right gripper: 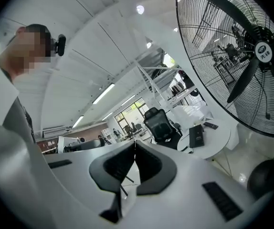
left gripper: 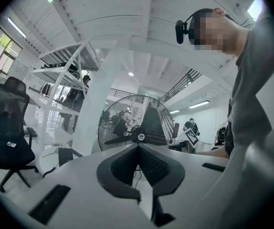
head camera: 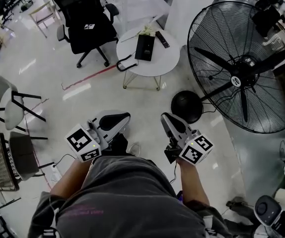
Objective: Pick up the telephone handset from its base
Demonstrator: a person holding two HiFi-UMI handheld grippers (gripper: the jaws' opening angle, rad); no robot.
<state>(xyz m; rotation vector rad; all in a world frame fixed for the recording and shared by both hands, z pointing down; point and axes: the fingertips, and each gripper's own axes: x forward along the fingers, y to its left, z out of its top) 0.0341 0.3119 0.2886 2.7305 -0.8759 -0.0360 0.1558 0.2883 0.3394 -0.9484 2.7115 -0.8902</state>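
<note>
1. Fingers (left gripper: 120,168) of my left gripper (left gripper: 138,146) are together, the dark pads meeting at the tips with nothing between them.
2. My right gripper (right gripper: 135,143) has its fingers (right gripper: 151,168) pressed tip to tip as well, and it carries nothing.
3. In the head view I see both grippers held level in front of the person's body, side by side but apart, over bare floor. The round white worktop (head camera: 168,61) is ahead of them.
4. The telephone (head camera: 145,47) lies on that worktop as a flat black slab near its middle, well apart from both grippers. At this size I cannot tell the handset from the base.
5. A slim black bar (head camera: 162,39) lies just beside it, and a black cord (head camera: 125,63) loops off the worktop's left edge.
6. A large standing fan (head camera: 242,66) is right of the worktop, its round black foot (head camera: 187,106) near my right gripper's tips.
7. A black office chair (head camera: 85,24) stands left of the worktop.
</note>
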